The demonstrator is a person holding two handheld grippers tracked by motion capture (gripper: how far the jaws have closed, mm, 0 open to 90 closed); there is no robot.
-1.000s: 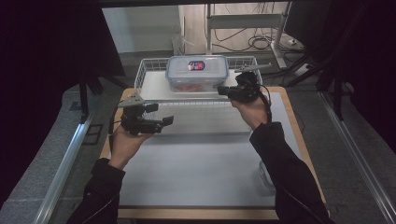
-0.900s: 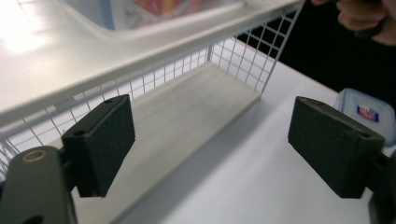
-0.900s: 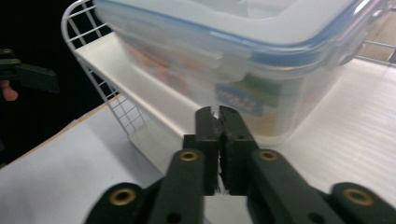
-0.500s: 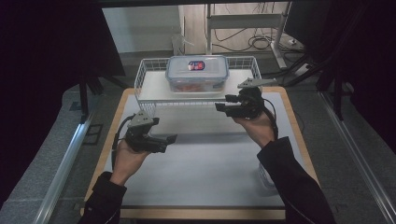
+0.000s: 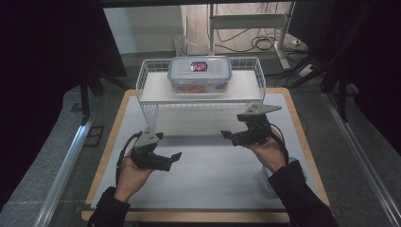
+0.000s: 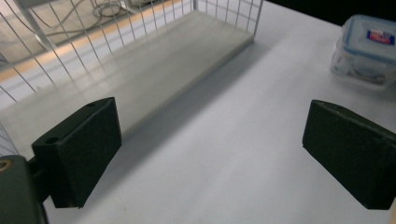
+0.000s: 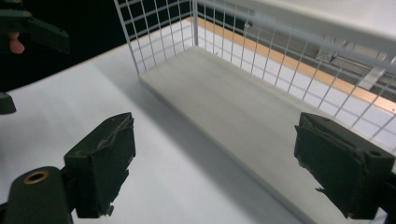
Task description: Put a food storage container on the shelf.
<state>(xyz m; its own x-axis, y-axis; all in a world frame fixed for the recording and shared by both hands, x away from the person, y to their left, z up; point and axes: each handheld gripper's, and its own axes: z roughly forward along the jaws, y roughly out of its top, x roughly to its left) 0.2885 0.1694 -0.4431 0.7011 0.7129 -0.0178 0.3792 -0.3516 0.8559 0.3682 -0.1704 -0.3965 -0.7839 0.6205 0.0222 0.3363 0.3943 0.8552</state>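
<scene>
Both of your hands have come back toward you and down from the white wire-mesh shelf rack (image 5: 201, 90). A second ago your right hand-held gripper (image 5: 228, 135) was up at the clear plastic food box with the clip-on lid (image 5: 200, 74); now it hangs low over the white table (image 5: 213, 170), well short of the box. Its jaws have just been opening and stand wide apart with nothing between them, as the right gripper view shows: only bare table and the lower board of the rack lie ahead of the pads (image 7: 100, 163).

Your left hand-held gripper (image 5: 172, 158) has dropped nearer to you as well. Its jaws have also just been opening a little further and are released, with only table between them in the left gripper view.

The box sits on the top tier of the rack, beyond and above both grippers, roughly midway between them, and neither touches it. I judge that the placing on the shelf is done and you are clearing away from it.

A second, similar lidded box (image 6: 366, 51) lies on the table ahead and to the right of the left gripper's jaws.

Each lid carries a small red and blue label (image 5: 198, 66); the writing on it is too small to read.
</scene>
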